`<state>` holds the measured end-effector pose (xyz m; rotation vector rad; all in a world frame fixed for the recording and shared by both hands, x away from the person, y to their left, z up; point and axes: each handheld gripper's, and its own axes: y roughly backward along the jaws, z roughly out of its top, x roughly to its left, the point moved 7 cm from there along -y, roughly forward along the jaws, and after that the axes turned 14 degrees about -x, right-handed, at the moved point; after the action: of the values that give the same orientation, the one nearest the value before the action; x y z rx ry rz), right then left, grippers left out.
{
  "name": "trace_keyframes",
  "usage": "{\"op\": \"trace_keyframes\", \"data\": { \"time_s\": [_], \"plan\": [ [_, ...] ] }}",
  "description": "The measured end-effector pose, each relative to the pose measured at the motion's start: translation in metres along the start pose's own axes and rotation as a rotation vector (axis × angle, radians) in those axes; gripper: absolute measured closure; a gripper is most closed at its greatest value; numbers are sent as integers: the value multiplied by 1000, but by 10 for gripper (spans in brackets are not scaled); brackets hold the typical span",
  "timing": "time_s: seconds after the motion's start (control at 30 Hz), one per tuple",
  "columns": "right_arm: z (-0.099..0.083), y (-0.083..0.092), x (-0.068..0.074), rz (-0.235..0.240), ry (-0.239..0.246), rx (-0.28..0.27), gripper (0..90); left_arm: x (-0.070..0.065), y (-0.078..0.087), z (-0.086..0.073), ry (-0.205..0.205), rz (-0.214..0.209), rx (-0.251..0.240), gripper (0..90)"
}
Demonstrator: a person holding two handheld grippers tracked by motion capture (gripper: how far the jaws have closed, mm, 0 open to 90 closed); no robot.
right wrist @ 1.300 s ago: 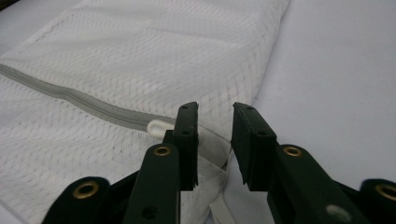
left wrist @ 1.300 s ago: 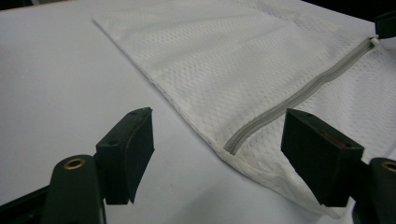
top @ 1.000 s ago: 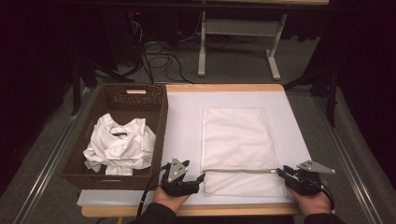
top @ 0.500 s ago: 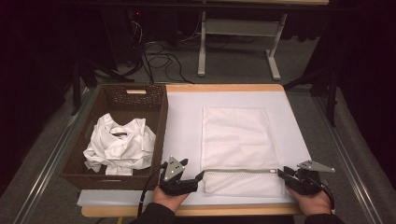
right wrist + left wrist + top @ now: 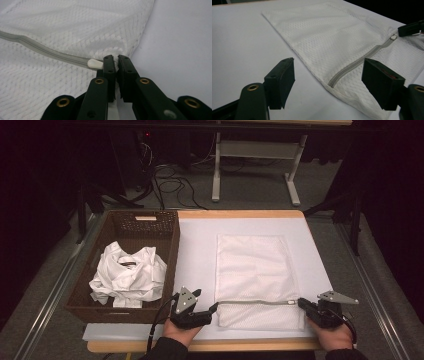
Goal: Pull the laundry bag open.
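High view, table: one table point(image 5: 200, 240) under a pale cover, with everything I work on lying on it.
Basket: one dark woven basket point(image 5: 167, 265) at the left, holding one crumpled white garment point(image 5: 127, 275).
Mesh bag: one white mesh laundry bag point(image 5: 255, 270) lies flat at the centre-right, well apart from the basket. Its one grey zipper point(image 5: 255, 302) runs left to right across the near end, just ahead of my hands.
Left gripper: my left gripper point(image 5: 328, 75) sits at the bag's near-left corner with its jaws spread. One stands on the bare cover and one over the mesh, with the zipper's end between them, and they grip nothing.
Right gripper: my right gripper point(image 5: 116, 63) has just been closing and now stands pressed together on a fold of mesh at the near-right corner, just beside the one white zipper pull point(image 5: 95, 64).
Risk, missed pull: I judge I have cloth, not the pull. Dragging from here would bunch the bag instead of working the slider.
Risk, loose anchor: with my left jaws not clamped, the whole bag could slide across the cover when I tug.
Risk, snag: thin mesh pinched near the teeth could catch or tear.
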<state>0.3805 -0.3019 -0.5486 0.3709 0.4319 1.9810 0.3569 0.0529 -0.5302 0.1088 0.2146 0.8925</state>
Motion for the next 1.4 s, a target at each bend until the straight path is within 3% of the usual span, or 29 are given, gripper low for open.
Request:
{"op": "trace_keyframes", "data": {
  "time_s": [0.13,0.43,0.53,0.73,0.9,1.13,1.2,1.4],
  "plan": [
    [10,6,7,18,30,-82,865,1,2,3,-3,6,-19,269],
    [31,20,19,13,80,-250,866,-1,3,6,-14,11,-51,278],
    [35,23,20,20,99,-283,865,-1,4,6,-7,7,-55,283],
    [33,23,20,27,117,-276,865,-1,3,5,15,9,-52,294],
    [34,25,22,46,123,-286,866,-4,1,4,-5,6,-48,301],
    [34,28,24,67,124,-288,869,-11,-8,1,-3,-11,-32,327],
    [35,29,23,72,123,-289,870,-16,-17,0,19,-19,-27,331],
    [35,30,20,76,118,-290,870,-33,-32,4,6,-59,-27,360]
  ]
}}
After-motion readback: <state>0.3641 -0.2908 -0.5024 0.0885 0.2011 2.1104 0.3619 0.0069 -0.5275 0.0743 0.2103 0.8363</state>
